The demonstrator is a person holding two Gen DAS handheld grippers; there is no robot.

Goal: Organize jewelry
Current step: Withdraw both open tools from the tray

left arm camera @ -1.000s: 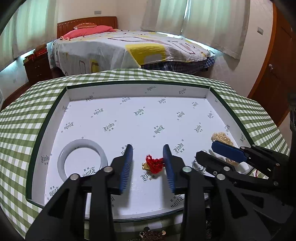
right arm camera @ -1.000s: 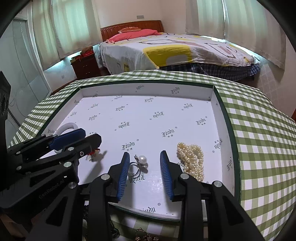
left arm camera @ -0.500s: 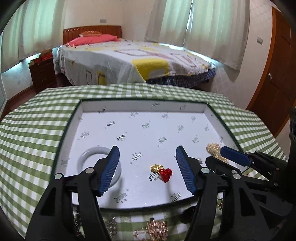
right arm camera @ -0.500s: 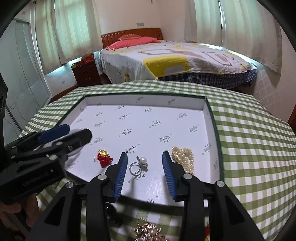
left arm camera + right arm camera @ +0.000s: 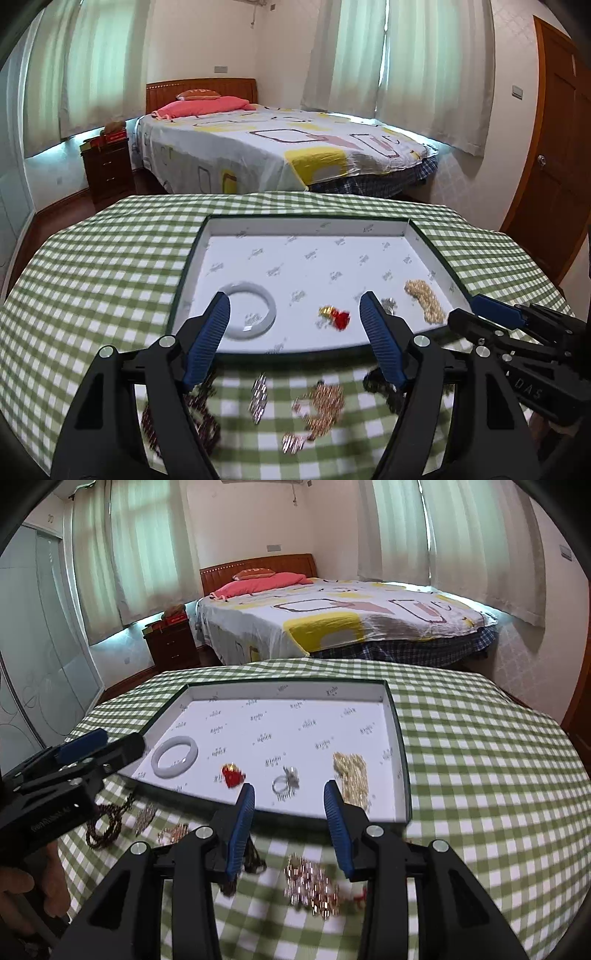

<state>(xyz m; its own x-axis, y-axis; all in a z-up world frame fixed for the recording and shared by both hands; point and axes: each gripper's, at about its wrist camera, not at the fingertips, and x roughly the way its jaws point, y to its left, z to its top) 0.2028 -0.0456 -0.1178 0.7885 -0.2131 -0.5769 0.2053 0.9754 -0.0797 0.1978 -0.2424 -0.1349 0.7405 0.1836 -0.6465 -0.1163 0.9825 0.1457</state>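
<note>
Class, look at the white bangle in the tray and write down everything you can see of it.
The bangle is a plain, thick, closed ring, smooth and milky white, stone or glass by its look. It lies flat on the printed white floor of the tray, in the near left part, close to the left wall. Nothing visibly touches it but the floor. The red charm lies apart to its right. Neither gripper holds it.

Beyond the green-checked tablecloth (image 5: pixel 110 266) — a patterned bed (image 5: pixel 280 147), pink pillow (image 5: pixel 199 107), dark nightstand (image 5: pixel 109 166).

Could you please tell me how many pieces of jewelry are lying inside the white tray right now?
4: white bangle at left, red charm, ring, then pearl strand at right. None seems hidden.
</note>
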